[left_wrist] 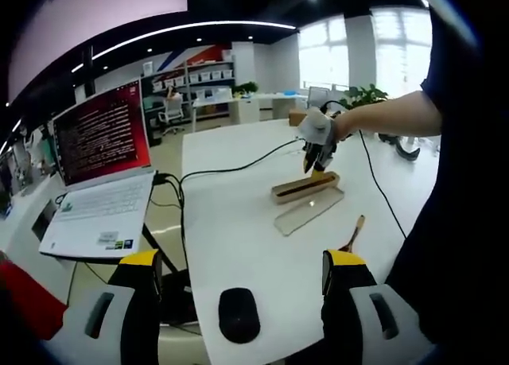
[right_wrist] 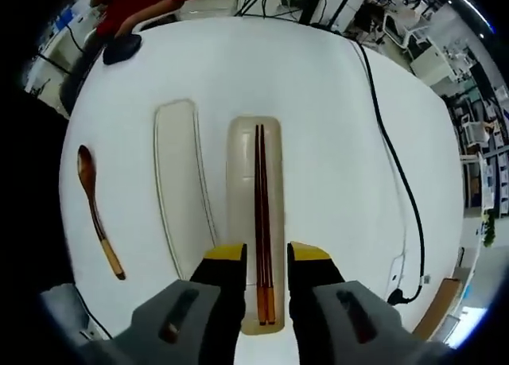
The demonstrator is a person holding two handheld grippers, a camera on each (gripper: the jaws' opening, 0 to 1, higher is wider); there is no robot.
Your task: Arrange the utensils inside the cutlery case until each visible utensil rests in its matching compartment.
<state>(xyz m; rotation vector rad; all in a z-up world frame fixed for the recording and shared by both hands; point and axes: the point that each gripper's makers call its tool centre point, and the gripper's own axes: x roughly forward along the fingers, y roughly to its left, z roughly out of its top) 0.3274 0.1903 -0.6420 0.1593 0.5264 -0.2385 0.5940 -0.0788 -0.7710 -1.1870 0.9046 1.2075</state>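
1. White table is stretching across an office with shelves and bright windows at the far end in the left gripper view. The left gripper is hovering with its yellow-tipped jaws spread wide, holding nothing, above a black mouse at the near edge.
2. An open laptop is sitting to the left, its screen showing red with text too small to read; black cables are running across the table.
3. Farther off, the right gripper is hanging over the cutlery case, with the clear lid lying just beside it and a wooden spoon lying near the right edge.
4. Looking down in the right gripper view, the right gripper is standing with its jaws parted on either side of the chopsticks' near ends; whether the pads are touching them I cannot tell.
5. The chopsticks are lying lengthwise inside the cutlery case. The lid is resting to its left, and the wooden spoon is lying farther left on the bare table.
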